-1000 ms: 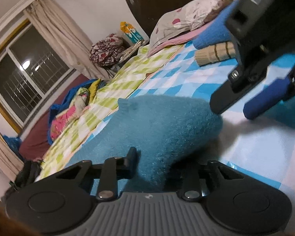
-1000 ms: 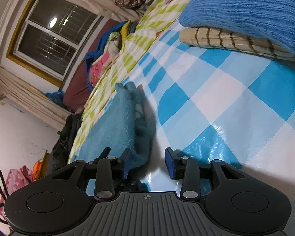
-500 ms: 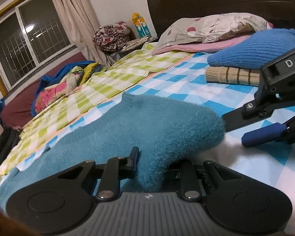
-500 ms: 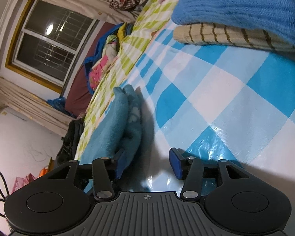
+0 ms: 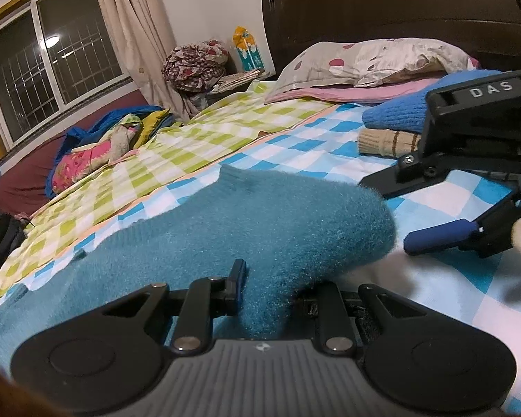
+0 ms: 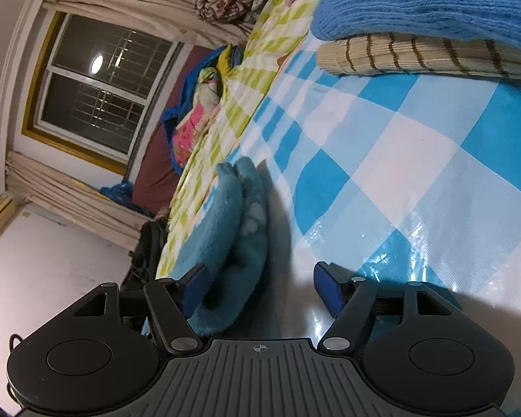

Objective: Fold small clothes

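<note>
A fuzzy teal garment (image 5: 260,222) lies on the blue-and-white checked sheet (image 5: 434,201). My left gripper (image 5: 271,285) is shut on a bunched fold of it and holds that fold up. The same garment shows in the right wrist view (image 6: 232,236), doubled over, with pale patches on it. My right gripper (image 6: 260,285) is open, its left finger against the garment's edge, its right finger over the sheet (image 6: 416,173). The right gripper also shows at the right of the left wrist view (image 5: 444,239).
A blue knit sweater (image 6: 434,3) lies on a striped beige garment (image 6: 416,55) farther up the bed. Pillows (image 5: 375,62) and a dark headboard (image 5: 382,7) are behind. A green checked sheet (image 5: 191,146) and piled clothes (image 5: 97,153) lie to the left, by the window (image 5: 48,66).
My right gripper has opened wider and stays beside the garment's edge. My left gripper has levelled out, still holding the teal fold.
</note>
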`<state>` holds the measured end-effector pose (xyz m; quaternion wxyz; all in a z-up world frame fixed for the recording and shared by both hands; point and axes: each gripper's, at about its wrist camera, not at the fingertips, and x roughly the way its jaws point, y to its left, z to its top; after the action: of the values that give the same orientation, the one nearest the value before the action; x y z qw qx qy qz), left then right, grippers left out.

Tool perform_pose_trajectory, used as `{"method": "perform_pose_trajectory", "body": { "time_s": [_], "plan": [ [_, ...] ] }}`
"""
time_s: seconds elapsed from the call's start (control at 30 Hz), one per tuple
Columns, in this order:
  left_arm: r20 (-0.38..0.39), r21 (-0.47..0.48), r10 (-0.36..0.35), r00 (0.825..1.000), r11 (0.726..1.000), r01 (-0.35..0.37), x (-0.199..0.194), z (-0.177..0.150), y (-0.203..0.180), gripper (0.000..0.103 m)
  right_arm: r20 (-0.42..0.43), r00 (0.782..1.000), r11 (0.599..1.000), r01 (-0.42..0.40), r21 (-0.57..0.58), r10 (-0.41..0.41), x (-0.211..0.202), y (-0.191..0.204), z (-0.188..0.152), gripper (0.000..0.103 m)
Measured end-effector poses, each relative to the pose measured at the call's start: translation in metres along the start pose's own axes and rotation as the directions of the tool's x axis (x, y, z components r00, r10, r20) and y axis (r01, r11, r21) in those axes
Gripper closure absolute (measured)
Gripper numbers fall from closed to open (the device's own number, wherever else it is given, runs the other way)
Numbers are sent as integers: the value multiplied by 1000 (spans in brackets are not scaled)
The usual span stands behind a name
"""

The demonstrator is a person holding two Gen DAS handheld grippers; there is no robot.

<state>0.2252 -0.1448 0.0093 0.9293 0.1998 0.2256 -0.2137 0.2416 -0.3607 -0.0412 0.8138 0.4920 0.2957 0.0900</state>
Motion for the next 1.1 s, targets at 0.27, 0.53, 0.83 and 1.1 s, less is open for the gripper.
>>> {"method": "perform_pose_trajectory", "body": {
  "time_s": [0.27, 0.53, 0.83, 1.1],
  "plan": [
    [5, -35, -24, 1000, 999, 24, -3, 0, 7, 75, 6, 1000, 999, -18, 46, 18, 18, 0, 10, 33],
    [22, -40, -48, 999, 998, 49, -10, -8, 12, 75, 2, 997, 988, -81, 132, 82, 33, -4, 29, 27],
    [40, -70, -60, 997, 996, 63, -9, -7, 17, 75, -72, 996, 997, -52, 64, 56, 68, 15, 38, 27],
    [54, -125, -74, 996, 989, 81, -16, -3, 28, 76, -153, 986, 998, -56, 41, 61, 99, 23, 36, 27]
  ]
}}
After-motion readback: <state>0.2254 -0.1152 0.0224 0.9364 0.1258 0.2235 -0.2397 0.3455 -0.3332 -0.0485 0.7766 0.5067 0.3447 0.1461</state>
